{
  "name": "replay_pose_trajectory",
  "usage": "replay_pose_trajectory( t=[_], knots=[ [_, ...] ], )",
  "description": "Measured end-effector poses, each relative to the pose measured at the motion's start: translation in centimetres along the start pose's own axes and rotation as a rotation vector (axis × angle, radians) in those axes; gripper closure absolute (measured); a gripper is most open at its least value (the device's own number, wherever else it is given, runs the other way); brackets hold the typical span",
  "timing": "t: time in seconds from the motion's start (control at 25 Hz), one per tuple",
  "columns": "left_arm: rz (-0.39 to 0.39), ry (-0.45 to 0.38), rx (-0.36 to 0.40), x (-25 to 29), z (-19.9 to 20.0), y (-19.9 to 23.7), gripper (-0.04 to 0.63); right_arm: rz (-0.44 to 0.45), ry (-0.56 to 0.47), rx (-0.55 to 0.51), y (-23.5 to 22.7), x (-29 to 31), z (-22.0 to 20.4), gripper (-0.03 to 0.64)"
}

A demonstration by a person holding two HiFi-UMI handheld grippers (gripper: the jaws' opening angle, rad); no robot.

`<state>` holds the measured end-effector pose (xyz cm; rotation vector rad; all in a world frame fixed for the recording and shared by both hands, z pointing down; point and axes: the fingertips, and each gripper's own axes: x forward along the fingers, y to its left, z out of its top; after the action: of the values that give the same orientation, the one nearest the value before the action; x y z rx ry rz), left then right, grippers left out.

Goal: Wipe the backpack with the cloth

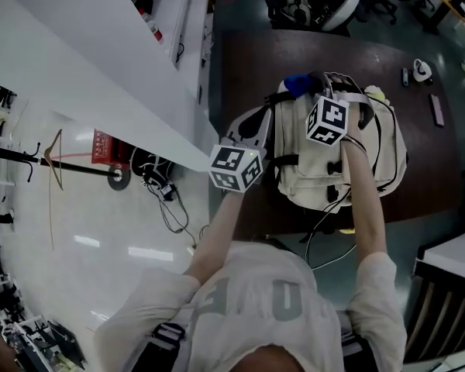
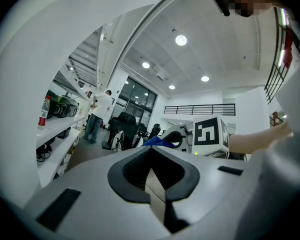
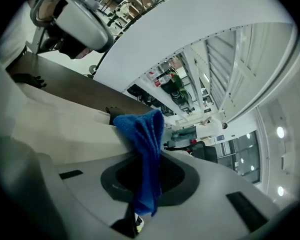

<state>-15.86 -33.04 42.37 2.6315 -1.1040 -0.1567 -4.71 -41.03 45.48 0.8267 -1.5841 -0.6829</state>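
Cloth (image 3: 146,154) (blue) hangs pinched in right hand-held gripper (image 3: 134,219) over backpack (image 1: 310,186); left hand-held gripper (image 2: 157,196) pressed together.

1 backpack (image 1: 325,161), 1 blue cloth (image 3: 142,134), 1 dark table (image 1: 418,153). 2 grippers, i.e. left gripper (image 2: 152,179) & right gripper (image 3: 145,184), w/ 2 marker cubes: left cube (image 1: 236,167), right cube (image 1: 328,121). 3 small objs (image 1: 422,70) at the table's right end, too small to ID.

Bare tabletop (image 1: 418,161) lies open at the frame's right, beyond the backpack (image 1: 325,169). A white shelf (image 1: 101,60) crowds its left side, and cables (image 1: 314,237) trail below.
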Motion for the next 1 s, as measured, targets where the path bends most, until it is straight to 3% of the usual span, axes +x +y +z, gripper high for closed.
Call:
replay_pose_trajectory(
  t=[0.6,1.0],
  knots=[
    [0.033,0.003,0.064,-0.2,0.4,-2.6,0.591,0.081,-0.038,-0.043,2.0,-2.4,0.8,0.569],
    [0.013,-0.009,0.041,-6.8,-1.7,-5.6,0.591,0.138,0.008,-0.061,8.6,-7.5,2.9,0.569]
  ],
)
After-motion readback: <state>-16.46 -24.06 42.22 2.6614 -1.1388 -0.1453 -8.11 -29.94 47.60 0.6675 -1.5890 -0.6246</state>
